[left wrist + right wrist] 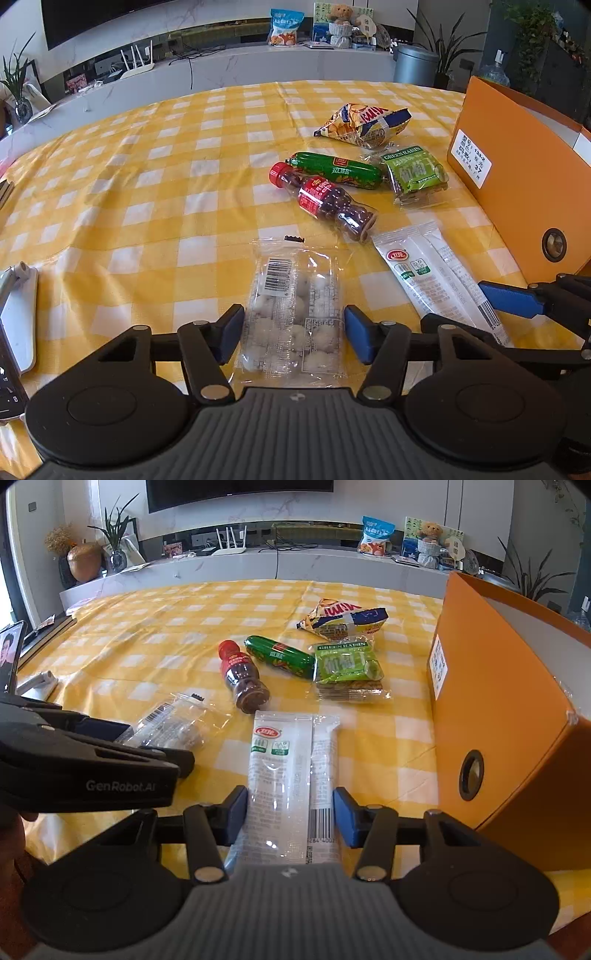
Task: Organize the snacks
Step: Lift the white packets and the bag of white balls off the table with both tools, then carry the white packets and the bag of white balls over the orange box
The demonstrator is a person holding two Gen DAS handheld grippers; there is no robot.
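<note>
A clear bag of white balls point(291, 317) lies flat on the yellow checked tablecloth point(147, 177). My left gripper point(294, 334) has its blue pads against the bag's two long edges. A white snack packet point(284, 775) lies to the right, and my right gripper point(290, 814) is closed on its near end. Beyond them lie a red-capped bottle of brown candies point(325, 203), a green sausage point(338, 170), a green raisin pack point(413, 175) and a yellow chip bag point(364, 123). An open orange box point(509, 716) stands at the right.
A white device point(20, 317) lies at the table's left edge in the left wrist view. A phone point(11, 653) on a stand sits at the far left in the right wrist view. Behind the table runs a white counter point(295, 565) with plants, a router and a teddy bear.
</note>
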